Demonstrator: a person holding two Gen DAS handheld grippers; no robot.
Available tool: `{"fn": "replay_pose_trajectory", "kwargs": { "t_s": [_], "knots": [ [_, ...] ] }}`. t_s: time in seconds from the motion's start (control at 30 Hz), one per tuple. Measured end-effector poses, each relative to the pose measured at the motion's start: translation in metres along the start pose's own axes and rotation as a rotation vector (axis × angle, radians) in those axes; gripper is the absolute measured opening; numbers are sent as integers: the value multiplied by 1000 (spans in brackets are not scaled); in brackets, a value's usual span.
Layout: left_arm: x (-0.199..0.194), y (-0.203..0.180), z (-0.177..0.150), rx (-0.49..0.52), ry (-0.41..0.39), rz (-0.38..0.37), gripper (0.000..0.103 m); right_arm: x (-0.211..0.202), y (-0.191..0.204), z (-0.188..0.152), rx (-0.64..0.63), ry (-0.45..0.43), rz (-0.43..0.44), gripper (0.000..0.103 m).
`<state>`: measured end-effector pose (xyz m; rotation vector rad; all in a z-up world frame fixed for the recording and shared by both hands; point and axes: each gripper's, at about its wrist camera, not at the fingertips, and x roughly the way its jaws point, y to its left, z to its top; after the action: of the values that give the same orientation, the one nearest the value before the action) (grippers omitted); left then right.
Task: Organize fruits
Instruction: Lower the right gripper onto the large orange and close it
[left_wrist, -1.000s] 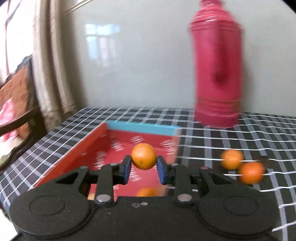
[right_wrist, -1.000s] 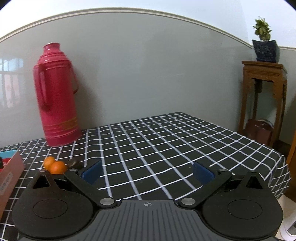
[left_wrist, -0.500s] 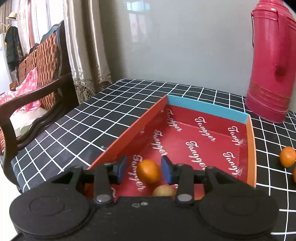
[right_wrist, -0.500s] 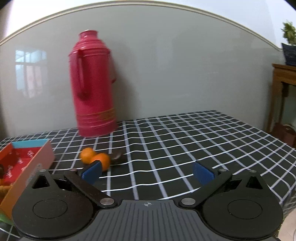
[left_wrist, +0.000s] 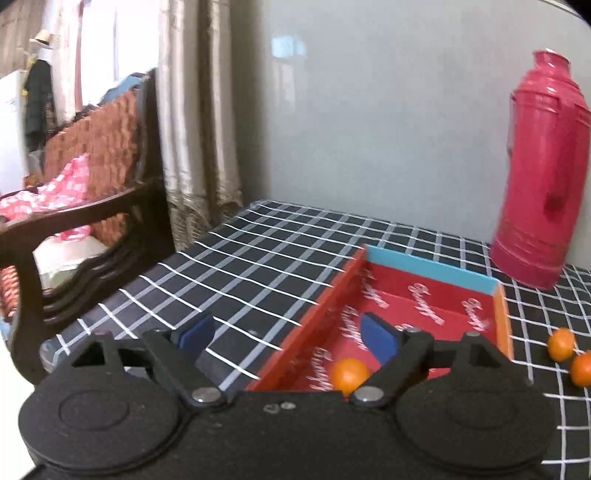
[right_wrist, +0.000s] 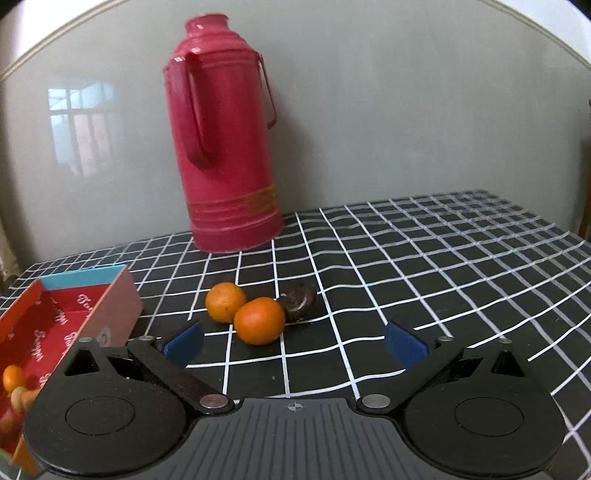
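Observation:
A red box (left_wrist: 332, 306) with a blue far wall lies on the checked tablecloth. An orange (left_wrist: 349, 374) rests inside it. My left gripper (left_wrist: 286, 338) is open and empty above the box's left wall. In the right wrist view two oranges (right_wrist: 258, 320) (right_wrist: 225, 302) and a dark brown fruit (right_wrist: 299, 304) lie together on the cloth. My right gripper (right_wrist: 293, 341) is open and empty just in front of them. The box (right_wrist: 118, 302) is at the left there, with several small fruits (right_wrist: 13, 376) inside. The two loose oranges (left_wrist: 561, 344) also show at the left wrist view's right edge.
A tall red thermos (right_wrist: 221, 155) stands at the back by the grey wall, also in the left wrist view (left_wrist: 539, 177). A wooden chair (left_wrist: 92, 221) and curtains (left_wrist: 192, 122) are off the table's left edge.
My left gripper opened and let go of the orange, which now lies in the box; the gripper drew back to the left. My right gripper moved close to the loose oranges.

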<state>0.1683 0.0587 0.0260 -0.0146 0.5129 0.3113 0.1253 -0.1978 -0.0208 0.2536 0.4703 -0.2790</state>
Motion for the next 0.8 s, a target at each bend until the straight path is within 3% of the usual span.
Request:
{"fn": "replay_pose_trajectory", "kwargs": {
  "t_s": [0.27, 0.33, 0.37, 0.57, 0.67, 0.8],
  "knots": [
    [7, 26, 5, -50, -21, 91, 84, 37, 8, 6, 31, 30, -15, 101],
    [10, 29, 5, -51, -10, 96, 84, 41, 8, 7, 35, 36, -11, 75],
    [11, 31, 6, -53, -7, 96, 84, 44, 9, 7, 40, 47, -7, 70],
    [13, 33, 6, -53, -7, 106, 85, 57, 2, 5, 106, 82, 2, 66],
    [14, 35, 6, -55, 0, 110, 86, 60, 3, 4, 116, 84, 58, 42],
    [16, 38, 5, -62, 10, 123, 86, 57, 9, 2, 89, 77, 65, 40]
  ]
}}
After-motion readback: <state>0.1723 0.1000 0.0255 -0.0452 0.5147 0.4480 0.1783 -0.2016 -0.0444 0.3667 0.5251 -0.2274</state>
